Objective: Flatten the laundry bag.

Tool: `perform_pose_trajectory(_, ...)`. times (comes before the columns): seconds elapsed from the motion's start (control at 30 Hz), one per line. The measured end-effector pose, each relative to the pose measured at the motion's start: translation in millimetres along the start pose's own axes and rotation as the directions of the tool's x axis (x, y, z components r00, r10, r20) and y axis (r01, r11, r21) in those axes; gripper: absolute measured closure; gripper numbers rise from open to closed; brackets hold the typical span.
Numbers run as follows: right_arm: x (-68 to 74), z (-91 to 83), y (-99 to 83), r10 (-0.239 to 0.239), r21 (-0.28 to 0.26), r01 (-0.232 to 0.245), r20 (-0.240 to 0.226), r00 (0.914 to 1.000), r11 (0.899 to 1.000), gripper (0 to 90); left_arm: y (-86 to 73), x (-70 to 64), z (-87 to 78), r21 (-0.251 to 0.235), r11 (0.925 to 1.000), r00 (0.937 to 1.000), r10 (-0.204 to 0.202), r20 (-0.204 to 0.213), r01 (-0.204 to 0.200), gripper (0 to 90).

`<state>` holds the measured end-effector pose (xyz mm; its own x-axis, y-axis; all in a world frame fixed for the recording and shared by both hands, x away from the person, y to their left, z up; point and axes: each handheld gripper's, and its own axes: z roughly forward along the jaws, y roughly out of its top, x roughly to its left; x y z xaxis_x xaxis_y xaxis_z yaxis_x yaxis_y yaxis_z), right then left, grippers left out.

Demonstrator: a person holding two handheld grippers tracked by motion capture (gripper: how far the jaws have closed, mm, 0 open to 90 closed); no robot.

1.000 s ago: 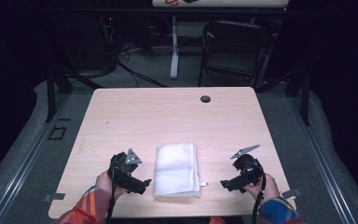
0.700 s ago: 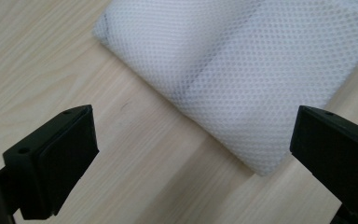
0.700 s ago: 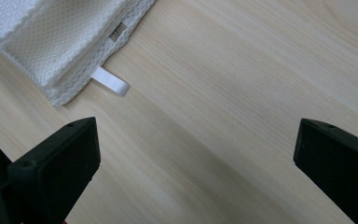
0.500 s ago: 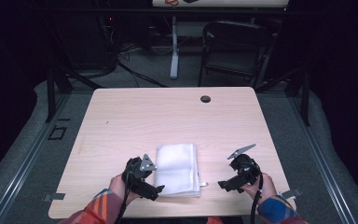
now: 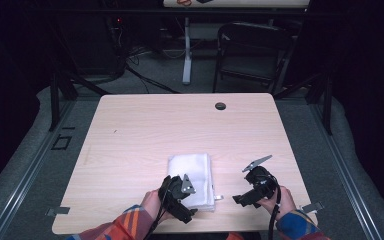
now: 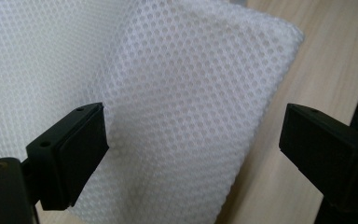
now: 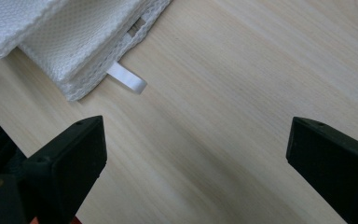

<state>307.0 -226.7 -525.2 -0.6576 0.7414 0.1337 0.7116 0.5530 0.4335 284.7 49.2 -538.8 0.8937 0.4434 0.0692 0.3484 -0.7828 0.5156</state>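
left tool (image 5: 192,212) hides mesh cloth (image 5: 192,172) near corner

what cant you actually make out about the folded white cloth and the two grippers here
- High view: the near left corner of the folded white mesh cloth is hidden by the left gripper.
- Left gripper view: the cloth runs off the top and left edges, so its full extent is cut off.
- Right gripper view: any print on the white loop tag is too small to read; the right gripper is open over the bare table.

One overhead camera, two gripper cameras.
My high view faces forward-down; both close gripper views share the cloth (image 5: 192,178) with it.
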Motion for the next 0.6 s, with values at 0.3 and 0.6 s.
perform_pose_trajectory(0.3, 3.0, 3.9, 1.7, 0.003, 0.009, -0.003, -0.011, 0.9999, 1.0, 6.6, 6.2, 1.1, 17.9, 0.043, 0.9983, 0.999, 0.039, 0.021, -0.04, 13.3)
perform_pose_trajectory(0.6, 7.1, 8.0, 4.4, -0.015, 0.021, 0.015, -0.016, 0.9998, 1.0, 8.0, 5.0, 1.8, 23.4, 0.052, 0.9962, 0.9973, 0.068, 0.029, -0.069, 24.3)
